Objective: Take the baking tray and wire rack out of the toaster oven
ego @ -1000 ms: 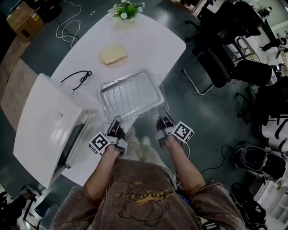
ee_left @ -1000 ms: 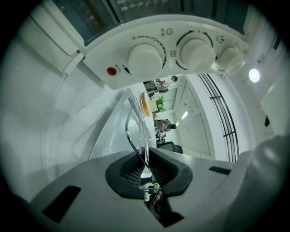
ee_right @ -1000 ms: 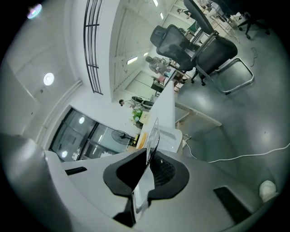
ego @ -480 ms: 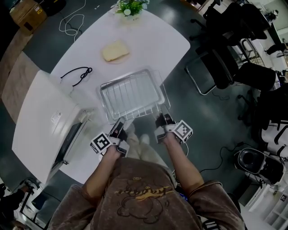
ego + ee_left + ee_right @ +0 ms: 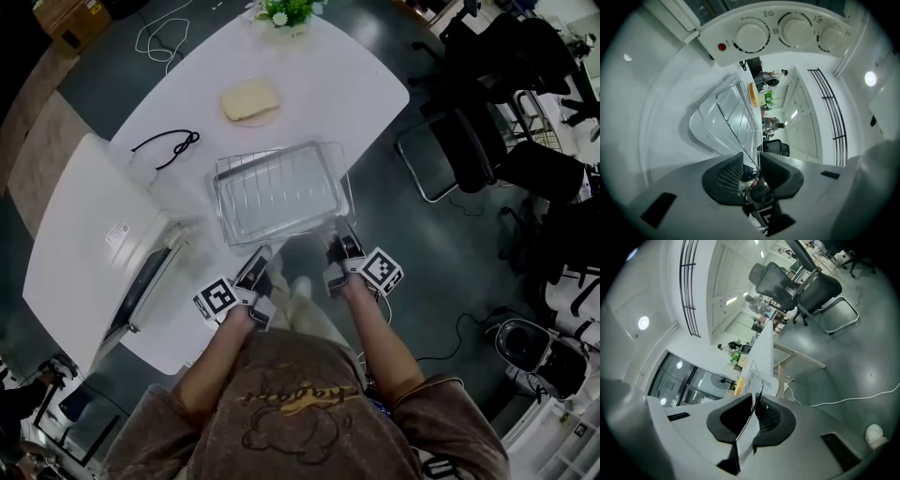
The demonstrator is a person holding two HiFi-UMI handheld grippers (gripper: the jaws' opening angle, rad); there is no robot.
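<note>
The baking tray (image 5: 281, 187) lies on the white table (image 5: 347, 84) with the wire rack (image 5: 246, 192) in it. My right gripper (image 5: 337, 246) is at its near right corner, shut on the tray's thin rim (image 5: 751, 373), which runs in between the pads (image 5: 768, 416). My left gripper (image 5: 261, 255) sits just off the near left corner. Its jaws have just been opening, and they stand apart with the rack's edge wire (image 5: 740, 140) running into the gap, the fingers (image 5: 726, 173) not pressing on it. The toaster oven (image 5: 89, 253) stands at the left with its door down.
A slice of bread on a plate (image 5: 249, 99), a black cable (image 5: 164, 148) and a potted plant (image 5: 286, 11) sit farther back on the table. Office chairs (image 5: 469, 141) stand on the right. The oven's knob panel (image 5: 783, 35) shows above the left gripper (image 5: 757, 161).
My left gripper's jaws have parted, letting go of the rack's near left corner, and it has drawn back a little. My right gripper and the tray have stayed in place.
</note>
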